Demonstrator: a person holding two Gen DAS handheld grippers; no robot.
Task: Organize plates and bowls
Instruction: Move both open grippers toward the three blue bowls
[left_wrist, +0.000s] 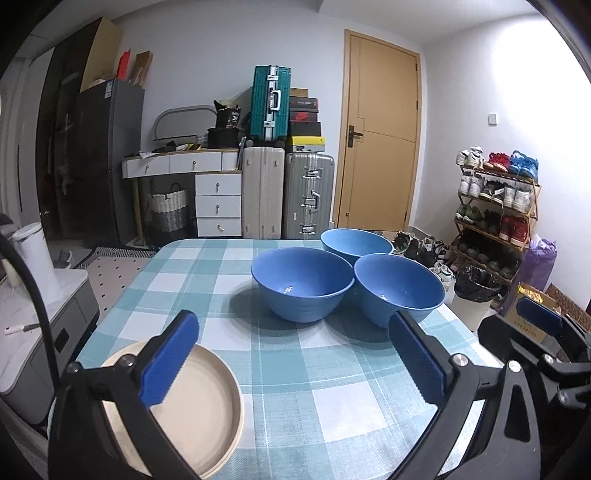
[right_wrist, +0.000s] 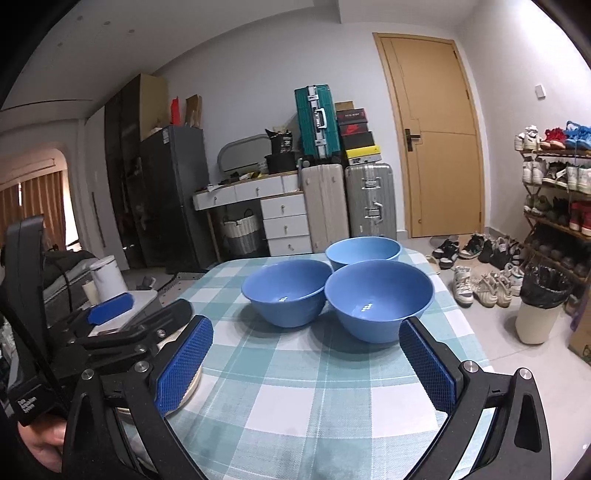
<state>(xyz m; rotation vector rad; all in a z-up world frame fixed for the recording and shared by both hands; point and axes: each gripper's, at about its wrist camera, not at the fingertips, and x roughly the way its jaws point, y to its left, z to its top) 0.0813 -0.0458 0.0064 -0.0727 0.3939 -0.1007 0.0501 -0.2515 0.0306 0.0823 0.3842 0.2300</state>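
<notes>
Your square table with the teal-and-white checked cloth (left_wrist: 295, 387) fills the ground ahead of both grippers. On it, ahead of your left gripper (left_wrist: 293, 354) and a little toward its right finger, three round blue bowls stand upright in a tight cluster: the left blue bowl (left_wrist: 302, 282) and the right blue bowl (left_wrist: 399, 290) are side by side with rims touching or nearly so, and the far blue bowl (left_wrist: 356, 240) sits behind the gap between them, close against both. From your right gripper (right_wrist: 306, 365) the same cluster lies straight ahead, the right bowl nearest, just beyond its right pad. A round beige plate with a raised rim (left_wrist: 207, 402) lies flat at the near left corner of the table, below your left gripper's left finger and partly hidden by it; whether more than one plate is stacked there cannot be told. Your left gripper's jaws stand spread wide with only bare cloth between them. Your right gripper's jaws are likewise wide apart and grip nothing. Both hover over the near edge, clear of the bowls.
</notes>
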